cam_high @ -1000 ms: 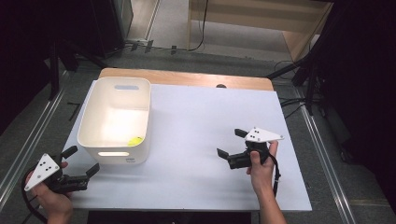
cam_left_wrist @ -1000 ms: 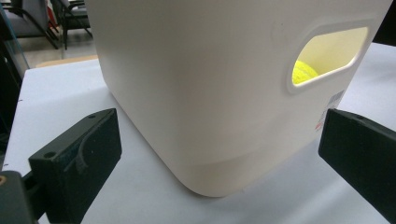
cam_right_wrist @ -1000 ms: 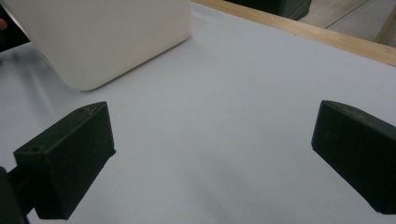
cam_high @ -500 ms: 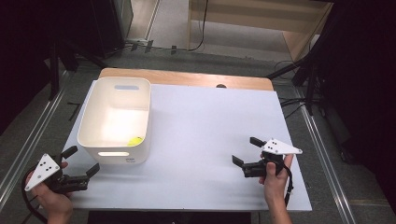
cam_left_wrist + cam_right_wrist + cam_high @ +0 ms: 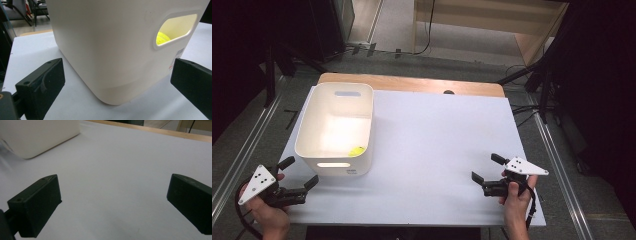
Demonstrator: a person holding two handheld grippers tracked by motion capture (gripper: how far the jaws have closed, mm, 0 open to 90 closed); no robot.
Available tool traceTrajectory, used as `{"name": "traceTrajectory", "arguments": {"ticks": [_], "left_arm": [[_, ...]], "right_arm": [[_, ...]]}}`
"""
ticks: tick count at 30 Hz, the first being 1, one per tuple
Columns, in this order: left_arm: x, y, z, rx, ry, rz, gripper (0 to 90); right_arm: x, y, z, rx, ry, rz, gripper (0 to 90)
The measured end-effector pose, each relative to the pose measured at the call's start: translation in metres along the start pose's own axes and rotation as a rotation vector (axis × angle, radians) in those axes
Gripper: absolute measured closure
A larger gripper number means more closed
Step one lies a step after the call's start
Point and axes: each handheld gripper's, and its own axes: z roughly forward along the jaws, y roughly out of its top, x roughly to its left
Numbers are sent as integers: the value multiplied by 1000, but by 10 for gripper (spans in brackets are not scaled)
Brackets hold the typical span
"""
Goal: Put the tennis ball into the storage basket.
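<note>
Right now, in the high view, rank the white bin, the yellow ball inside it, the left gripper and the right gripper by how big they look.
1. White bin, clearly largest.
2. Left gripper and right gripper: they look alike, so no ranking between them.
3. Yellow ball, smallest; partly hidden by the bin's wall.

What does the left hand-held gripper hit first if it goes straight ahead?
Probably the white bin: the left hand-held gripper points at its near corner, jaws open to either side. The gap between them is hard to judge.
</note>
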Motion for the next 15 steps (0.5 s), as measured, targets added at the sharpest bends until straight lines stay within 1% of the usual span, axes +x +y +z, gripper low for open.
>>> {"name": "traceTrajectory", "arguments": {"ticks": [5, 9, 11, 15], "left_arm": [[0, 0, 0, 0, 0, 1, 0], [0, 0, 0, -1, 1, 1, 0], [0, 0, 0, -2, 2, 0, 0], [0, 0, 0, 1, 2, 2, 0]], "right_arm": [[-2, -7, -5, 0, -4, 7, 0], [-4, -13, -11, 1, -17, 11, 0], [-6, -16, -15, 1, -23, 26, 0], [-9, -22, -20, -9, -32, 36, 0]]}}
